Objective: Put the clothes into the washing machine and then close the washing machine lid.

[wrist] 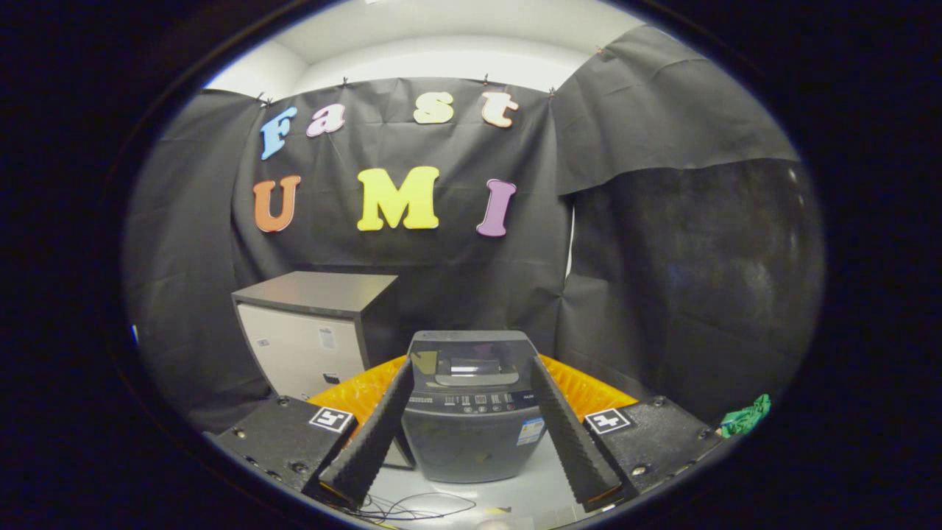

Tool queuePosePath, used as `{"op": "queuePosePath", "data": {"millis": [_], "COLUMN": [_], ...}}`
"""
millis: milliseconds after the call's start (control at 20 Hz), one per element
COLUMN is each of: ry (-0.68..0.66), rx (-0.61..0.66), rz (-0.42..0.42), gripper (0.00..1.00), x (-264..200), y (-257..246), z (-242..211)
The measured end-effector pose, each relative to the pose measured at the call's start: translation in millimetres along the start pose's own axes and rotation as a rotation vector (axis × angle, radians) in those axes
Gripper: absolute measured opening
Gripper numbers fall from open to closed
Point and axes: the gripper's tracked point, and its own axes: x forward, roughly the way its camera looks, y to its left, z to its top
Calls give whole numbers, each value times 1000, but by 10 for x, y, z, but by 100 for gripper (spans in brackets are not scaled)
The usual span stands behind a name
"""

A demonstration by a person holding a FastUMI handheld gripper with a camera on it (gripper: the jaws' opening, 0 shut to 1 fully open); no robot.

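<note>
1. The gripper is spread wide, holding nothing; its fingers frame the washing machine just ahead.
2. Near right, well apart from them, lies a green cloth: probably soft, light, floppy; pinch a raised fold. Crumpled, no clear long axis.
3. The machine faces the gripper, its lid apparently down.
4. Far left stands a cabinet.

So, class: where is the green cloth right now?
In the gripper view the green cloth lies low, off to the right of the open hand-held gripper, well right of the washing machine, against the black booth wall.
</note>
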Motion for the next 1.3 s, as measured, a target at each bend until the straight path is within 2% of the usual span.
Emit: {"op": "queuePosePath", "data": {"millis": [200, 500, 1300], "ry": [17, -3, -36], "rx": [-1, -20, -23], "rz": [14, 44, 51], "gripper": [100, 100, 100], "x": [-204, -269, -436], "y": [24, 30, 30], "z": [-64, 0, 59]}}
